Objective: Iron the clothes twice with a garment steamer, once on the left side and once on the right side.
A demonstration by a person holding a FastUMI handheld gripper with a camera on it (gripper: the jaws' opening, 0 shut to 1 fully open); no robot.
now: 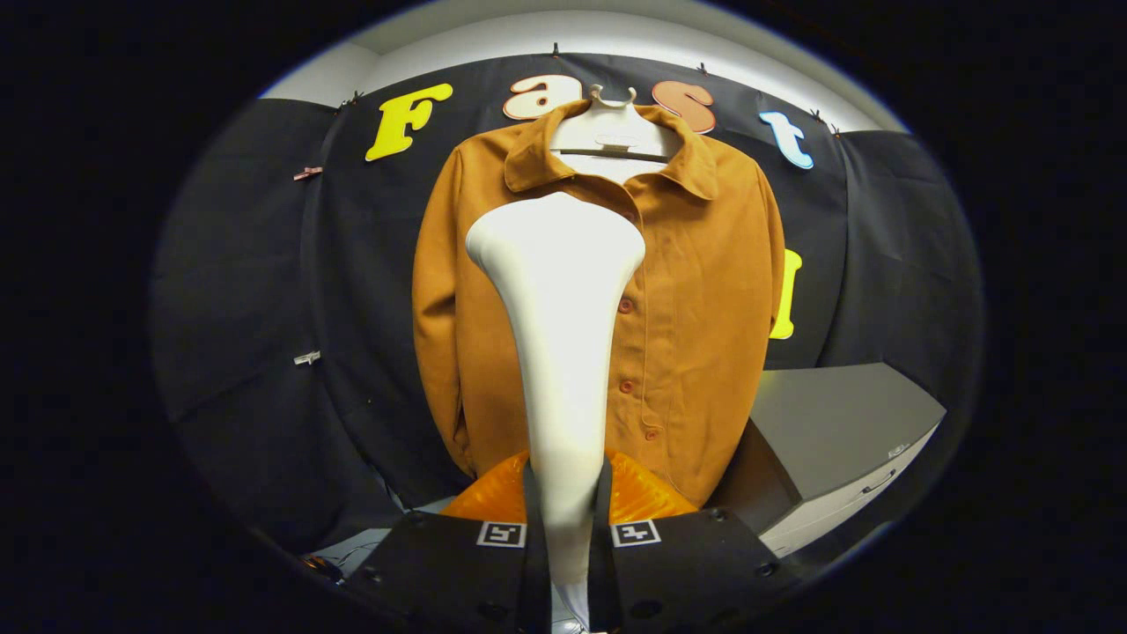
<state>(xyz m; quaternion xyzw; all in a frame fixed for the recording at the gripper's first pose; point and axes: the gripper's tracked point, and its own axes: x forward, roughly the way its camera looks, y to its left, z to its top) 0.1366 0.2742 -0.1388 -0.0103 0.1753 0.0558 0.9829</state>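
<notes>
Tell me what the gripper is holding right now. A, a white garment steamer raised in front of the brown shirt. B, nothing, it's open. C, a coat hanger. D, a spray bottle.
A: the gripper is shut on the white garment steamer, both fingers pressing its handle, with its head up in front of the brown shirt hanging on the hanger.

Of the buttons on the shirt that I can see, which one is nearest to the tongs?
The lowest button, near the shirt hem. The other two sit higher beside the steamer, which the tongs grip.
</notes>
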